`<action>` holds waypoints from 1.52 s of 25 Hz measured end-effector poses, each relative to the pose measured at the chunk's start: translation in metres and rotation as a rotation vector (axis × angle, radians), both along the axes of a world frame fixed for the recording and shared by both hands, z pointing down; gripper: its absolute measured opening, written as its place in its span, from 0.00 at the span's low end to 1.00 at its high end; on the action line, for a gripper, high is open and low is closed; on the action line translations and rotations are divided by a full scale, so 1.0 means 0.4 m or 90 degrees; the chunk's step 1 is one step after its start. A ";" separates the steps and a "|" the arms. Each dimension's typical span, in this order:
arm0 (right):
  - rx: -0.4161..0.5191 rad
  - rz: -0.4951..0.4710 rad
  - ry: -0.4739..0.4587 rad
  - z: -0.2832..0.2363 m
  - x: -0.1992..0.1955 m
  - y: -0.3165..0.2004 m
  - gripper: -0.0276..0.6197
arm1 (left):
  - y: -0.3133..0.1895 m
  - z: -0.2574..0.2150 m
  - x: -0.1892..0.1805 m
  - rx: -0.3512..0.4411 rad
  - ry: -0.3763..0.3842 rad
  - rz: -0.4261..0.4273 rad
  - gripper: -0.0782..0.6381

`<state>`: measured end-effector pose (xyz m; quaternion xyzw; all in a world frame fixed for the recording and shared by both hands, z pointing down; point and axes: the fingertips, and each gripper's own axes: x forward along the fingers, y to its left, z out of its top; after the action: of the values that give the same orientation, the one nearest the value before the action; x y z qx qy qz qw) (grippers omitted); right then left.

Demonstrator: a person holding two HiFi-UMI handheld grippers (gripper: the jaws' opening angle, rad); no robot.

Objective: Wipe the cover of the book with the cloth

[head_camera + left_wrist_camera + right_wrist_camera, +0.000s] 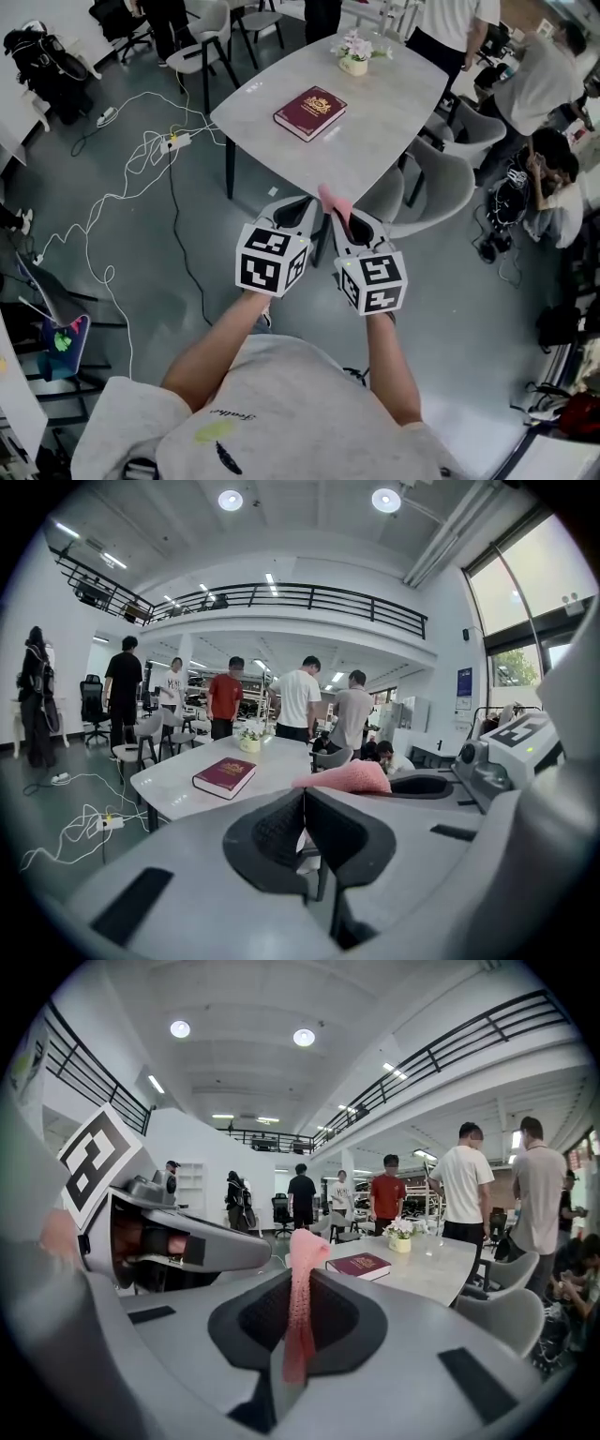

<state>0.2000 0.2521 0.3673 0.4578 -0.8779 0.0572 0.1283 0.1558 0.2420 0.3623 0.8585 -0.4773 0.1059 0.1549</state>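
The right claw clamps the soft, limp cloth, the left claw rests together and empty, and the stiff book far ahead likely stays put under wiping.

One table carries one dark red book near its middle and one flower pot by its far edge; two grey chairs stand at its right edge; one left gripper, one right gripper, two in all; one pink cloth.
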 end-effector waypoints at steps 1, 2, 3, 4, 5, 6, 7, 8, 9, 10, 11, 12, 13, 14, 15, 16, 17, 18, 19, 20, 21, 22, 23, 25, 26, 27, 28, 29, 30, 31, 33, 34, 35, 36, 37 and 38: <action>-0.002 0.003 0.002 0.003 -0.012 -0.017 0.07 | -0.018 0.002 -0.010 -0.001 0.003 0.004 0.12; -0.004 0.005 0.004 0.005 -0.024 -0.036 0.07 | -0.037 0.004 -0.021 -0.002 0.006 0.007 0.12; -0.006 0.008 0.006 0.007 -0.037 -0.056 0.07 | -0.058 0.005 -0.034 -0.004 0.009 0.009 0.12; -0.008 0.010 0.007 0.008 -0.050 -0.075 0.07 | -0.078 0.006 -0.047 -0.006 0.011 0.012 0.12; -0.010 0.013 0.009 0.010 -0.063 -0.094 0.07 | -0.098 0.007 -0.060 -0.008 0.013 0.014 0.12; -0.013 0.016 0.010 0.011 -0.074 -0.111 0.07 | -0.117 0.009 -0.071 -0.011 0.015 0.018 0.12; -0.016 0.020 0.012 0.014 -0.085 -0.129 0.07 | -0.134 0.011 -0.082 -0.013 0.017 0.022 0.12; -0.019 0.023 0.014 0.017 -0.096 -0.146 0.07 | -0.151 0.013 -0.093 -0.016 0.018 0.026 0.12; -0.022 0.026 0.015 0.019 -0.107 -0.163 0.07 | -0.168 0.015 -0.104 -0.018 0.020 0.030 0.12; -0.024 0.029 0.017 0.022 -0.119 -0.180 0.07 | -0.185 0.018 -0.116 -0.019 0.021 0.033 0.12; -0.026 0.031 0.019 0.024 -0.131 -0.196 0.07 | -0.203 0.020 -0.128 -0.021 0.023 0.037 0.12; -0.028 0.033 0.021 0.027 -0.143 -0.211 0.07 | -0.219 0.024 -0.140 -0.023 0.024 0.039 0.12; -0.031 0.035 0.024 0.029 -0.155 -0.226 0.07 | -0.234 0.027 -0.153 -0.026 0.025 0.042 0.12; -0.033 0.037 0.027 0.032 -0.167 -0.240 0.07 | -0.249 0.031 -0.165 -0.028 0.027 0.046 0.12; -0.035 0.040 0.031 0.034 -0.178 -0.254 0.07 | -0.263 0.034 -0.176 -0.030 0.028 0.051 0.12; -0.037 0.043 0.035 0.035 -0.189 -0.268 0.07 | -0.276 0.037 -0.187 -0.032 0.029 0.056 0.12; -0.037 0.046 0.038 0.036 -0.201 -0.282 0.07 | -0.290 0.039 -0.197 -0.033 0.030 0.061 0.12; -0.037 0.049 0.042 0.036 -0.212 -0.296 0.07 | -0.302 0.040 -0.209 -0.034 0.031 0.066 0.12; -0.037 0.053 0.045 0.035 -0.223 -0.311 0.07 | -0.315 0.040 -0.221 -0.034 0.033 0.070 0.12; -0.036 0.057 0.047 0.034 -0.233 -0.325 0.07 | -0.328 0.040 -0.233 -0.033 0.034 0.073 0.12; -0.036 0.060 0.049 0.032 -0.242 -0.340 0.07 | -0.340 0.040 -0.245 -0.033 0.035 0.075 0.12; -0.034 0.064 0.050 0.030 -0.250 -0.354 0.07 | -0.353 0.040 -0.257 -0.032 0.037 0.077 0.12; -0.033 0.067 0.052 0.028 -0.257 -0.368 0.07 | -0.364 0.040 -0.268 -0.032 0.038 0.079 0.12; -0.031 0.075 0.054 0.026 -0.268 -0.392 0.07 | -0.383 0.041 -0.288 -0.033 0.039 0.083 0.12; -0.031 0.078 0.054 0.025 -0.274 -0.403 0.07 | -0.391 0.042 -0.297 -0.033 0.039 0.085 0.12; -0.030 0.081 0.055 0.024 -0.279 -0.414 0.07 | -0.400 0.044 -0.307 -0.034 0.039 0.086 0.12; -0.029 0.083 0.055 0.023 -0.285 -0.426 0.07 | -0.410 0.046 -0.316 -0.035 0.038 0.086 0.12; -0.028 0.085 0.056 0.022 -0.289 -0.438 0.07 | -0.420 0.048 -0.323 -0.037 0.038 0.086 0.12; -0.026 0.088 0.057 0.020 -0.291 -0.450 0.07 | -0.431 0.050 -0.329 -0.038 0.037 0.087 0.12; -0.025 0.091 0.059 0.020 -0.291 -0.461 0.07 | -0.441 0.051 -0.332 -0.038 0.037 0.088 0.12; -0.022 0.097 0.061 0.019 -0.289 -0.484 0.07 | -0.460 0.053 -0.336 -0.036 0.035 0.091 0.12; -0.020 0.099 0.061 0.019 -0.288 -0.495 0.07 | -0.470 0.054 -0.338 -0.036 0.034 0.092 0.12; -0.019 0.100 0.061 0.020 -0.287 -0.505 0.07 | -0.480 0.056 -0.340 -0.036 0.033 0.093 0.12; -0.019 0.102 0.062 0.023 -0.285 -0.515 0.07 | -0.490 0.060 -0.340 -0.037 0.032 0.095 0.12; -0.019 0.103 0.062 0.026 -0.281 -0.526 0.07 | -0.500 0.063 -0.340 -0.038 0.032 0.096 0.12; -0.020 0.105 0.063 0.029 -0.277 -0.538 0.07 | -0.511 0.066 -0.338 -0.039 0.031 0.098 0.12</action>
<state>0.0892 0.0370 0.3791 0.5288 -0.8287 0.0591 0.1733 0.0206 0.0377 0.3888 0.8899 -0.4022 0.1112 0.1841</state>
